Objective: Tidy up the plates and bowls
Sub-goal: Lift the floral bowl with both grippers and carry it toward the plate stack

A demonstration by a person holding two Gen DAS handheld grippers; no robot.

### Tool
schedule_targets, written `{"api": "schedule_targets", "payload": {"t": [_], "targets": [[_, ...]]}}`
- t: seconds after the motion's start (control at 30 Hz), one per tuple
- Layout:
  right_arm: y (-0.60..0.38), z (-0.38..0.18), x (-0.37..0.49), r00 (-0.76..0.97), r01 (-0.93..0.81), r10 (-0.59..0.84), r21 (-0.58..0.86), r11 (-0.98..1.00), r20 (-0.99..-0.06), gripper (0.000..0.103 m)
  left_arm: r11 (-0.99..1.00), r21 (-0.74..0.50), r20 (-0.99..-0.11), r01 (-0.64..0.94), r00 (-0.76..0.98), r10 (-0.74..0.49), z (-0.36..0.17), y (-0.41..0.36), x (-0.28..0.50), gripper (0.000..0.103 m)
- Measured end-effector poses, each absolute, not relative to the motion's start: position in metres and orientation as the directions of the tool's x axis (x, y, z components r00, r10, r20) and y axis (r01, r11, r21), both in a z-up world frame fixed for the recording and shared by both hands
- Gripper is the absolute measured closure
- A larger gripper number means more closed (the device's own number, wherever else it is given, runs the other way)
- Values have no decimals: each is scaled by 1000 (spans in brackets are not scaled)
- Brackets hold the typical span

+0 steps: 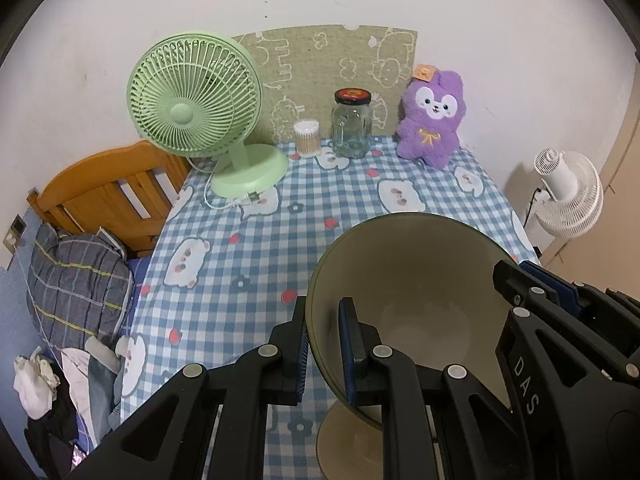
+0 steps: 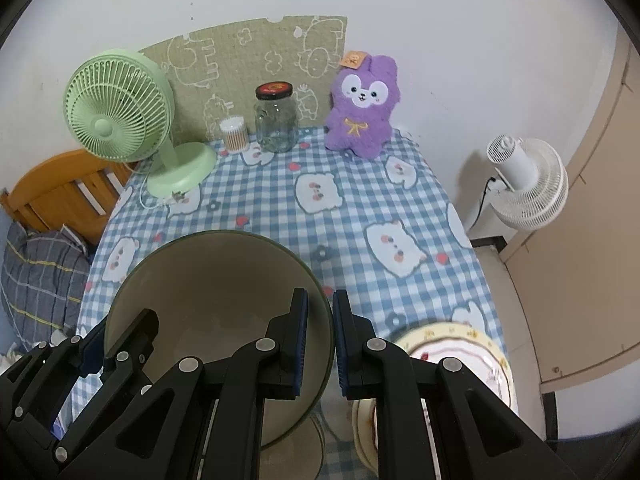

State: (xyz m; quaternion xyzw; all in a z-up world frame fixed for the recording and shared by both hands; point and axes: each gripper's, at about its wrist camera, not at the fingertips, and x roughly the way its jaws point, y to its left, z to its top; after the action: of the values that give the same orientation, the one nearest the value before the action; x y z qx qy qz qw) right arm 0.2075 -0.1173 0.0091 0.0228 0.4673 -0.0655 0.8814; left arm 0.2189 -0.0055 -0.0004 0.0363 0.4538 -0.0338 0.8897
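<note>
A green bowl with a cream inside (image 1: pixel 416 280) is held above the checked tablecloth (image 1: pixel 256 248) by both grippers. My left gripper (image 1: pixel 324 344) is shut on its left rim. My right gripper (image 2: pixel 320 340) is shut on its right rim; the bowl also shows in the right wrist view (image 2: pixel 208 280). The right gripper shows in the left wrist view (image 1: pixel 560 312) at the bowl's right. A cream patterned plate (image 2: pixel 472 344) lies on the table at the front right, beside my right gripper. A round disc, perhaps another dish (image 1: pixel 340 440), lies under the bowl.
At the back of the table stand a green desk fan (image 1: pixel 196 108), a cotton swab tub (image 1: pixel 307 138), a glass jar (image 1: pixel 352 124) and a purple plush toy (image 1: pixel 434 120). A wooden bed frame (image 1: pixel 108 196) lies left, a white fan (image 2: pixel 528 184) right.
</note>
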Motion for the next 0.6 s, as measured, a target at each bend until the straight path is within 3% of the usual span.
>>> {"api": "schedule_targets", "payload": {"t": [0.6], "targets": [[-108,-27,159,511,162,-108,-27,986,-853,87,992,24,-834,120,550,-46,-35,5,170,92]]}}
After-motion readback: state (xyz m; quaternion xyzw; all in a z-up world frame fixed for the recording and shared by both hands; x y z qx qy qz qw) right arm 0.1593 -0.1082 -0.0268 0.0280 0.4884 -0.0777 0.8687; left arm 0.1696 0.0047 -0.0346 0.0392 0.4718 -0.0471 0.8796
